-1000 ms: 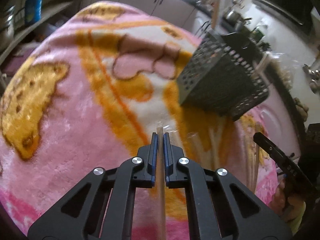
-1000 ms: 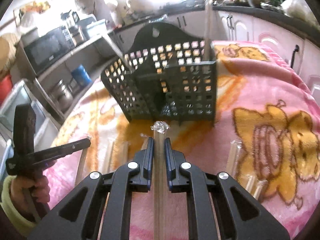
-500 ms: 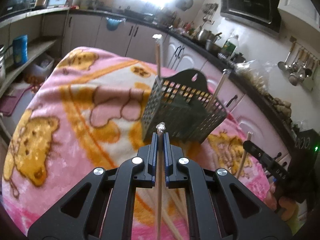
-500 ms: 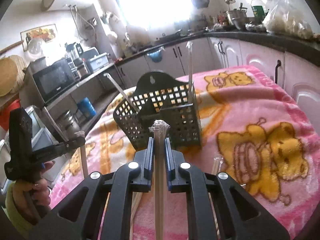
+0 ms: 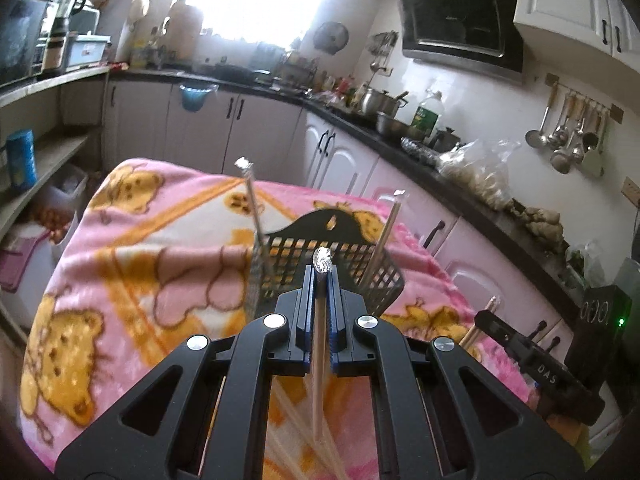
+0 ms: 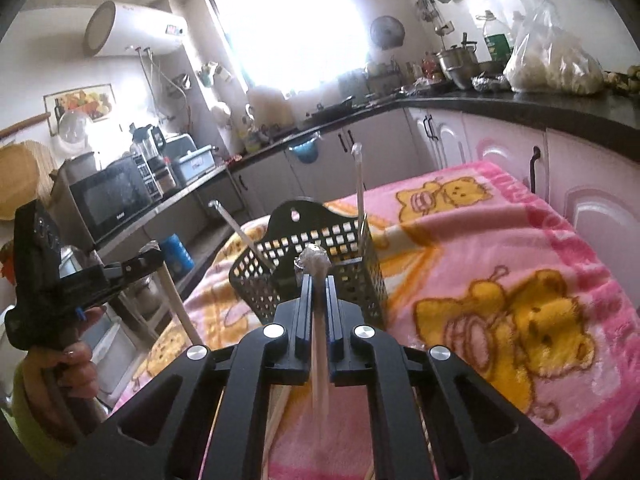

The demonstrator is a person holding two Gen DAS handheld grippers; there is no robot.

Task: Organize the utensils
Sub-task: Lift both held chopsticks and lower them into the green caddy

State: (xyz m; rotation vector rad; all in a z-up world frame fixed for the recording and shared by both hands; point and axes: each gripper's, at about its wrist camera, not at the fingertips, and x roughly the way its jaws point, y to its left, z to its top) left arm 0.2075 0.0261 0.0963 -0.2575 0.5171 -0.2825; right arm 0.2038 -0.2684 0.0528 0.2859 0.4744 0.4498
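Progress: two wrapped chopsticks (image 5: 251, 200) stood in black basket (image 5: 320, 268) | left tool (image 5: 320, 300), right tool (image 6: 317, 304) each clamped on another | more left on pink blanket (image 6: 520, 248).

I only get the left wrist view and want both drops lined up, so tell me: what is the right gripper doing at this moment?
Observer: The right gripper is shut on wrapped chopsticks. Their crumpled wrapper tip pokes out just in front of the black basket.
Operator: And where does my left gripper sit, seen from that side?
Observer: In the right wrist view, the left gripper shows to the left of the basket and apart from it. A second stick slants down from it towards the pink blanket.
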